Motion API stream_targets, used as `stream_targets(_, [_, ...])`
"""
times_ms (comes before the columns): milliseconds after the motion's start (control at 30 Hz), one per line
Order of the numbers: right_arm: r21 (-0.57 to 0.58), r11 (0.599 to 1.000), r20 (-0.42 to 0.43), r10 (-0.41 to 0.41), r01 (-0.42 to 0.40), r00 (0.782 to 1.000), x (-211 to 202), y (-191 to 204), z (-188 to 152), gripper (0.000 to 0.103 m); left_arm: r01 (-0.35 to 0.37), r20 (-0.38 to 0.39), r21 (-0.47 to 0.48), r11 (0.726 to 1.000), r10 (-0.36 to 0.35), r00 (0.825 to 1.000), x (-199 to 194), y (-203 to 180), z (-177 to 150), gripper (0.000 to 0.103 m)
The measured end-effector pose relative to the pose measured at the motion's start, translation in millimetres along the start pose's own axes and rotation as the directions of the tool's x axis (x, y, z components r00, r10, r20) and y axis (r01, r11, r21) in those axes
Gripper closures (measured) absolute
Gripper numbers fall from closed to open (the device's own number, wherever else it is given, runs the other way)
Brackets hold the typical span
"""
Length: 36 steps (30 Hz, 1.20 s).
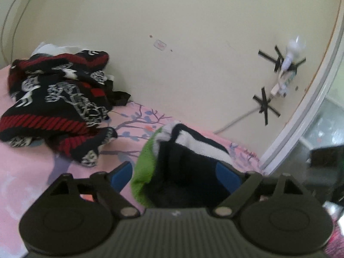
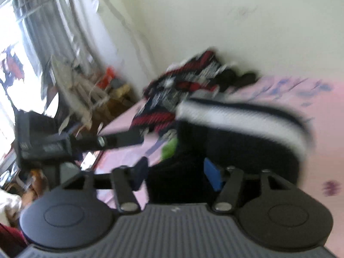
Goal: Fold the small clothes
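Observation:
A small garment, black with white stripes and green lining [image 1: 185, 161], lies bunched between the wide-apart blue pads of my left gripper [image 1: 175, 173] on the pink bed sheet [image 1: 25, 172]. In the blurred right wrist view the same black and white garment [image 2: 232, 129] fills the gap between the pads of my right gripper [image 2: 176, 172], which stand apart. A pile of black, red and white knit clothes [image 1: 56, 105] lies at the back left by the wall; it also shows in the right wrist view [image 2: 182, 90].
A cream wall [image 1: 182, 21] borders the bed behind the clothes, with taped objects [image 1: 283, 71] and a cable on it. A window frame [image 1: 311, 99] is at right. In the right wrist view the other gripper's body [image 2: 53, 144] and cluttered furniture [image 2: 90, 90] are left of the bed.

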State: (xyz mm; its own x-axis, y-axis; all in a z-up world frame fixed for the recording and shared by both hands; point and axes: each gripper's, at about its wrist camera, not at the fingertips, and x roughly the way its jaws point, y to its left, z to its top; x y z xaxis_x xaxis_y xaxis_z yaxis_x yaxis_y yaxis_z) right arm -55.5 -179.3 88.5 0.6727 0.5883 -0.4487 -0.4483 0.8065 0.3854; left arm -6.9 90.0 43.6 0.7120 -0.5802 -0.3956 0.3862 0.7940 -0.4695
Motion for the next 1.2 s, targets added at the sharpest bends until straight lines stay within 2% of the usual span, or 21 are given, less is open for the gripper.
stream_targets(33, [0.006,1.0,0.029,-0.024,0.024,0.999,-5.4,-5.8,5.9,0.058,-0.012,-0.009,0.017,1.0,0.012,1.0,6.7,-4.0,-1.1,0.015])
stream_targets(100, [0.017,0.998,0.059,-0.067,0.067,0.996,-8.1,-13.4,20.0,0.062,-0.046,-0.022,0.049,0.998,0.048,0.999,19.8,-11.0,-4.4,0.015])
stream_targets(167, [0.019,0.998,0.065,-0.064,0.063,0.996,1.2,-19.6,30.2,0.064,-0.09,-0.035,0.075,0.993,0.093,0.995,31.3,-15.4,-7.1,0.016])
stream_targets(233, [0.015,0.997,0.038,-0.075,0.074,0.996,22.1,-24.5,35.9,0.065,-0.126,-0.062,0.085,0.988,0.131,0.989,40.4,-15.5,-10.0,0.019])
stream_targets(267, [0.0,0.994,-0.007,-0.105,0.105,0.994,40.0,-28.1,36.6,0.066,-0.143,-0.082,0.088,0.986,0.15,0.985,44.5,-14.8,-12.0,0.026])
stream_targets(300, [-0.017,0.99,-0.051,-0.141,0.14,0.989,58.8,-31.4,33.8,0.073,-0.161,-0.105,0.094,0.982,0.171,0.98,48.6,-14.2,-14.1,0.036])
stream_targets(333, [-0.028,0.983,-0.083,-0.185,0.183,0.979,79.7,-38.3,27.4,0.093,-0.187,-0.135,0.105,0.977,0.2,0.97,53.2,-12.8,-16.9,0.04])
stream_targets(367, [-0.043,0.976,-0.056,-0.216,0.213,0.975,88.5,-44.3,20.5,0.096,-0.215,-0.173,0.119,0.969,0.233,0.957,59.4,-10.6,-21.3,0.042])
stream_targets(400, [-0.034,0.978,-0.044,-0.209,0.208,0.977,90.7,-46.9,21.8,0.096,-0.219,-0.189,0.117,0.969,0.238,0.953,62.4,-7.4,-24.8,0.039])
stream_targets(500, [-0.002,0.981,-0.072,-0.193,0.193,0.979,84.0,-51.5,28.1,0.096,-0.192,-0.208,0.056,0.98,0.199,0.958,57.5,5.2,-25.5,0.032])
stream_targets(567, [-0.002,0.986,-0.044,-0.166,0.166,0.985,72.6,-49.3,27.1,0.091,-0.186,-0.219,0.043,0.982,0.191,0.957,56.0,8.1,-23.5,0.028])
stream_targets(633, [0.062,0.994,0.02,-0.092,0.091,0.996,46.7,-51.1,24.7,0.056,-0.187,-0.213,0.061,0.98,0.196,0.957,52.1,4.8,-22.5,0.024])
stream_targets(700, [0.11,0.991,0.123,-0.085,0.072,0.989,13.2,-53.9,14.6,0.053,-0.18,-0.206,0.086,0.98,0.194,0.959,47.5,0.3,-21.9,0.013])
stream_targets(767, [0.17,0.982,0.172,-0.111,0.082,0.979,-13.3,-62.7,-0.1,0.052,-0.152,-0.203,0.083,0.985,0.166,0.965,44.7,-2.0,-20.8,0.009])
stream_targets(867, [0.292,0.954,0.118,-0.111,0.072,0.987,-26.2,-83.2,-25.2,0.05,-0.113,-0.215,0.085,0.99,0.129,0.968,51.3,-7.6,-17.5,0.003])
stream_targets(967, [0.336,0.939,0.052,-0.091,0.068,0.995,-19.7,-92.3,-45.4,0.05,-0.108,-0.233,0.084,0.991,0.125,0.964,58.5,-9.1,-20.5,0.001])
stream_targets(1067, [0.398,0.917,0.038,-0.029,0.012,0.999,-5.3,-99.8,-53.1,0.05,-0.068,-0.282,0.015,0.998,0.07,0.957,66.9,-4.0,-25.3,0.001])
stream_targets(1100, [0.425,0.905,0.038,-0.008,-0.009,0.999,2.7,-101.4,-52.8,0.047,-0.056,-0.295,-0.009,0.998,0.051,0.954,70.4,-2.0,-27.1,0.001])
stream_targets(1167, [0.452,0.891,0.033,0.014,-0.027,0.999,20.2,-103.3,-49.9,0.032,-0.064,-0.275,-0.01,0.998,0.059,0.96,70.5,-4.2,-29.7,0.001])
stream_targets(1200, [0.447,0.894,0.028,0.016,-0.027,0.999,27.3,-101.6,-48.0,0.031,-0.07,-0.273,-0.008,0.998,0.065,0.96,72.0,-6.2,-30.6,0.001])
